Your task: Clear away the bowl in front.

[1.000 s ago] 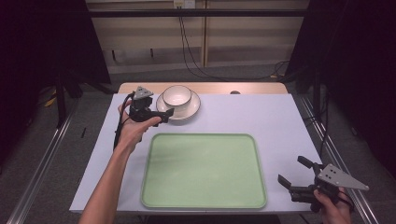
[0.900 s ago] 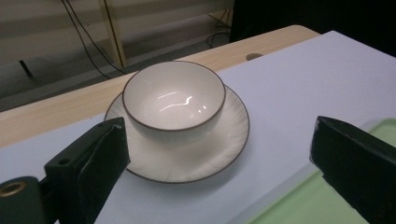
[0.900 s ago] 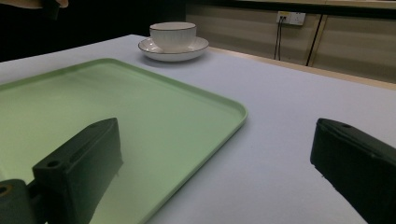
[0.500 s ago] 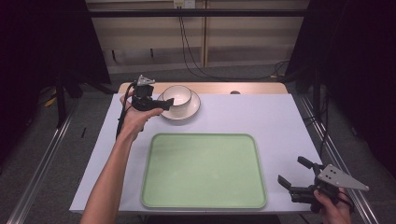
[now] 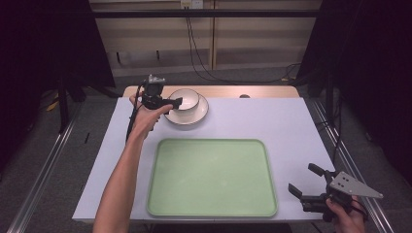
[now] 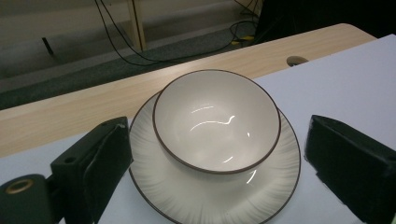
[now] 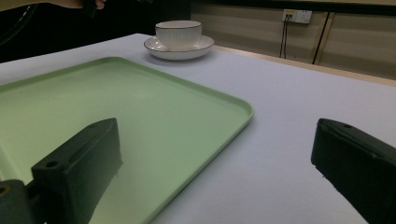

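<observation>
At the near right corner of the table, the right gripper (image 5: 305,183) rests with jaws wide apart, holding nothing, beside the green tray (image 5: 211,177). Farther off, the left gripper (image 5: 171,103) (jaws also spread, empty) hovers at the white bowl (image 5: 183,99) sitting on its saucer (image 5: 200,112).

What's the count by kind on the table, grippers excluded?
Bowl: 1
Plate: 1, under the bowl
Tray: 1, green, nothing on it
Total: 3
</observation>
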The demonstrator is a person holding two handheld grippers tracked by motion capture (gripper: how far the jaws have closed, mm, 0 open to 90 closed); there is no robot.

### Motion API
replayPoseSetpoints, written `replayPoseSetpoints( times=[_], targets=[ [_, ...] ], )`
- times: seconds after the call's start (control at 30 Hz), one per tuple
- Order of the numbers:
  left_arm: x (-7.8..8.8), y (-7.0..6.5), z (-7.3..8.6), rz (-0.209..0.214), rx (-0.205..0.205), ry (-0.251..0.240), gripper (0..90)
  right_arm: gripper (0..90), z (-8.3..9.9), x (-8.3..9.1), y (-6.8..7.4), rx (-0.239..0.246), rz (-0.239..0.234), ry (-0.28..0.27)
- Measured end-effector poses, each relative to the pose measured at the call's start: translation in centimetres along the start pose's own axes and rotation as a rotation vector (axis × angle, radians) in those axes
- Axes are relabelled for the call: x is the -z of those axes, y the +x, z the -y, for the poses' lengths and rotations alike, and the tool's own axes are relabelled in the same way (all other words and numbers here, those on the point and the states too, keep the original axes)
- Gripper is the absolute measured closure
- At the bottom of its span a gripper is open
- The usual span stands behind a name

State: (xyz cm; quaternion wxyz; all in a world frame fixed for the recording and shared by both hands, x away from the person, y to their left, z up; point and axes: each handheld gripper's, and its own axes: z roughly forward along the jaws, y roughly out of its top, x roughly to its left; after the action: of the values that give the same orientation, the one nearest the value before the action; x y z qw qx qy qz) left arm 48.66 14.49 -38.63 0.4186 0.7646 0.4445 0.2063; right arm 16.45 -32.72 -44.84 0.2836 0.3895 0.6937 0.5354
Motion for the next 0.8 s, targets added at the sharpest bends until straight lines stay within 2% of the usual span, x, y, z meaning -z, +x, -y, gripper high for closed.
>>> replayPoseSetpoints(
  times=[0.03,0.07,0.1,0.2,0.23,0.3,0.33,0.4,0.43,0.47,0.53,0.63,0.67,0.7,0.73,0.77,0.8],
  targets=[
    [-0.2,0.1,-0.1,0.001,0.012,0.003,7.4,1.2,0.0,0.1,0.0,-0.004,0.001,0.004],
    [-0.4,0.2,-0.2,0.006,0.042,0.001,7.8,1.2,0.0,0.1,0.0,-0.009,0.003,0.002],
    [-0.5,0.4,-0.3,0.001,0.039,0.017,7.8,1.2,0.0,0.1,0.0,-0.009,0.003,0.002],
    [-1.3,0.6,-0.5,-0.022,0.023,0.0,8.0,1.2,0.1,0.2,-0.2,-0.017,0.007,0.002],
    [-1.6,0.8,-0.6,-0.025,0.009,0.02,6.9,1.2,0.1,0.2,-0.2,-0.022,0.005,0.0],
    [-2.1,0.9,-0.7,-0.032,0.003,0.018,9.0,1.3,0.1,0.2,-0.2,-0.013,0.002,0.004],
    [-2.9,1.2,-0.8,-0.043,-0.003,0.044,9.9,1.2,0.1,0.2,-0.2,-0.012,0.0,0.003],
    [-3.2,1.5,-0.8,-0.058,-0.01,0.05,10.5,1.2,0.2,0.2,-0.2,-0.018,0.0,0.009],
    [-3.5,1.7,-0.8,-0.052,0.007,0.057,10.5,1.2,0.2,0.2,-0.2,-0.018,0.0,0.009],
    [-3.8,2.0,-0.8,-0.045,-0.001,0.087,11.1,1.2,0.2,0.2,-0.2,-0.02,-0.002,0.009],
    [-4.3,2.2,-0.8,-0.067,0.001,0.11,11.7,1.2,0.2,0.3,-0.2,-0.019,0.002,0.007],
    [-4.9,2.6,-0.8,-0.065,0.025,0.113,13.1,1.3,0.2,0.3,-0.2,-0.03,0.002,0.007],
    [-4.9,2.7,-0.9,-0.067,0.015,0.133,13.6,1.2,0.2,0.3,-0.2,-0.024,-0.001,0.009],
    [-5.1,2.6,-0.9,-0.079,0.023,0.127,14.6,1.2,0.2,0.3,-0.2,-0.021,-0.001,0.008],
    [-5.2,2.8,-1.0,-0.085,0.009,0.154,14.5,1.2,0.2,0.3,-0.1,-0.019,-0.004,0.012],
    [-5.2,2.8,-1.0,-0.085,0.009,0.154,14.9,1.2,0.2,0.3,-0.1,-0.019,-0.004,0.012],
    [-5.3,2.9,-0.9,-0.086,0.032,0.153,15.3,1.3,0.2,0.4,-0.1,-0.021,0.003,0.009]
  ],
)
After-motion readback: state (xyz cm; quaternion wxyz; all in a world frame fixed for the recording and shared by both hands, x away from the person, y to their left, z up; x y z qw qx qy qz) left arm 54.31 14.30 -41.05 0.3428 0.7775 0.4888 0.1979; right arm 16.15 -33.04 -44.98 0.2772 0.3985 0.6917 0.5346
